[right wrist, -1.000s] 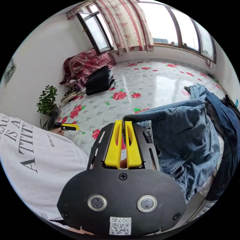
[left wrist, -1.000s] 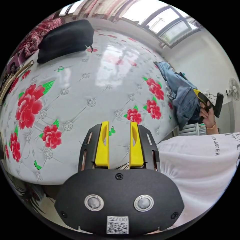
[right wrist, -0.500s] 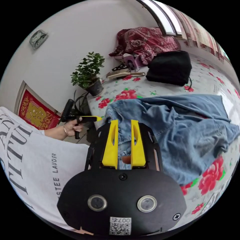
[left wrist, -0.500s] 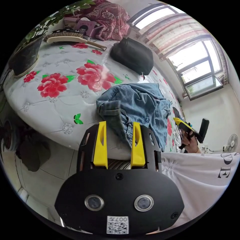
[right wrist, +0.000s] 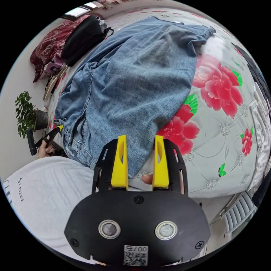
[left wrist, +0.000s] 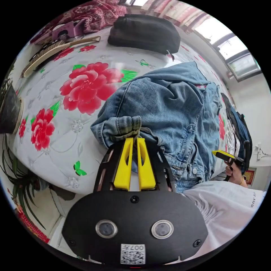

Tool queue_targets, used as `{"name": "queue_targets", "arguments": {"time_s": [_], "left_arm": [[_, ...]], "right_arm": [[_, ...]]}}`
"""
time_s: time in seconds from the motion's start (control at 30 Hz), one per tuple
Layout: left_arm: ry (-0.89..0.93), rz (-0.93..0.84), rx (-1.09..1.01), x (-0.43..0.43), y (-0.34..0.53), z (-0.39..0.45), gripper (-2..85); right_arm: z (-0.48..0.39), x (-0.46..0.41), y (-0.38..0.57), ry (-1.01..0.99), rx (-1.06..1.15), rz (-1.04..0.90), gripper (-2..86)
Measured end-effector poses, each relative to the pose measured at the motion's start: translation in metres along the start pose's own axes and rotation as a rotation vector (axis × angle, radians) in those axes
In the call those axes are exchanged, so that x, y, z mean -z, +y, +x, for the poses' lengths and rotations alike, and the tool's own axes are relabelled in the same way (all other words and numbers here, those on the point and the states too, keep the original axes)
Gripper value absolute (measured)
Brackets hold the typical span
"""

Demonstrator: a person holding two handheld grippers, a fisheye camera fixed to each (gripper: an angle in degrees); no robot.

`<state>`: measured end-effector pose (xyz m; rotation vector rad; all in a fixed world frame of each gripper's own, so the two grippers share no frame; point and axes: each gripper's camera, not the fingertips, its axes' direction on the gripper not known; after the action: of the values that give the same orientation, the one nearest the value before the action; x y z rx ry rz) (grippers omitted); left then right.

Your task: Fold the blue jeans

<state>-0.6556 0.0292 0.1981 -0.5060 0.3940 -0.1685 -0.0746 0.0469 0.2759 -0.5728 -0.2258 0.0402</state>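
Faded denim jeans (left wrist: pixel 166 107) rumpled on glossy floral sheet (left wrist: pixel 56 93), left tool (left wrist: pixel 135 140) pinching waistband, right tool (right wrist: pixel 139 138) spread apart.

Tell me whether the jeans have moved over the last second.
Yes. The jeans were heaped at the bed's far edge, well away from the black bag; now they lie spread across the bedspread, reaching close to that bag.

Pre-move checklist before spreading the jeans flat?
1. Left hand-held gripper clamped on the crumpled blue denim jeans at the rolled edge: ok.
2. Right hand-held gripper holding denim: not ok, jaws apart over the jeans' near edge.
3. Jeans fully on the white floral quilted bed cover: ok.
4. Jeans flat: not ok, bunched.
5. Black fabric bag apart from the jeans: ok.
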Motion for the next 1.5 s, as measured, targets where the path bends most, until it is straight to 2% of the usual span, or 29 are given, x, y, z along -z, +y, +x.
{"name": "queue_targets", "arguments": {"time_s": [0.17,0.23,0.3,0.4,0.47,0.5,0.57,0.67,0.73,0.83,0.93,1.0,1.07,1.27,1.37,1.43,1.5], "left_arm": [[-0.174,0.087,-0.082,0.025,-0.066,0.004,-0.1],[-0.238,0.166,-0.041,0.052,-0.091,-0.011,-0.3],[-0.32,0.265,0.087,0.092,-0.115,-0.04,-0.2],[-0.449,0.282,0.261,0.12,-0.12,-0.07,0.2],[-0.544,0.293,0.322,0.128,-0.105,-0.077,0.9],[-0.551,0.306,0.347,0.13,-0.087,-0.079,2.0],[-0.511,0.31,0.348,0.123,-0.053,-0.076,4.0],[-0.439,0.271,0.303,0.096,0.013,-0.056,5.4],[-0.373,0.215,0.286,0.074,0.051,-0.04,6.3],[-0.274,0.115,0.31,0.043,0.092,-0.013,8.4],[-0.247,0.128,0.322,0.025,0.102,0.015,10.6],[-0.322,0.101,0.339,0.007,0.092,0.032,11.9],[-0.404,0.086,0.269,-0.003,0.081,0.051,11.4],[-0.579,-0.121,0.175,-0.022,0.036,0.096,6.6],[-0.589,-0.17,0.169,-0.021,0.027,0.099,5.6],[-0.616,-0.205,0.152,-0.016,0.023,0.098,4.6],[-0.626,-0.201,0.103,0.001,0.02,0.099,3.5]], "right_arm": [[-0.055,-0.008,-0.024,-0.018,0.18,-0.056,5.1],[-0.095,0.003,-0.033,-0.165,0.32,-0.033,3.9],[-0.136,0.02,-0.036,-0.321,0.477,0.01,3.4],[-0.204,0.034,-0.032,-0.504,0.727,-0.042,3.4],[-0.226,0.036,-0.021,-0.48,0.859,-0.086,3.6],[-0.226,0.037,-0.015,-0.405,0.906,-0.089,3.9],[-0.2,0.04,-0.015,-0.292,0.866,-0.039,4.4],[-0.101,0.055,-0.031,-0.219,0.513,0.098,5.1],[0.005,0.075,-0.032,-0.193,0.162,0.207,5.8],[0.121,0.111,-0.019,-0.13,-0.18,0.339,7.0],[0.193,0.143,-0.017,-0.012,-0.349,0.414,8.2],[0.22,0.153,-0.024,0.044,-0.394,0.421,8.9],[0.239,0.157,-0.034,0.079,-0.42,0.411,9.4],[0.266,0.144,-0.069,0.116,-0.398,0.344,9.5],[0.254,0.124,-0.087,0.099,-0.338,0.212,6.4],[0.229,0.136,-0.095,0.153,-0.193,0.179,3.0],[0.21,0.17,-0.091,0.157,-0.066,0.241,1.6]]}}
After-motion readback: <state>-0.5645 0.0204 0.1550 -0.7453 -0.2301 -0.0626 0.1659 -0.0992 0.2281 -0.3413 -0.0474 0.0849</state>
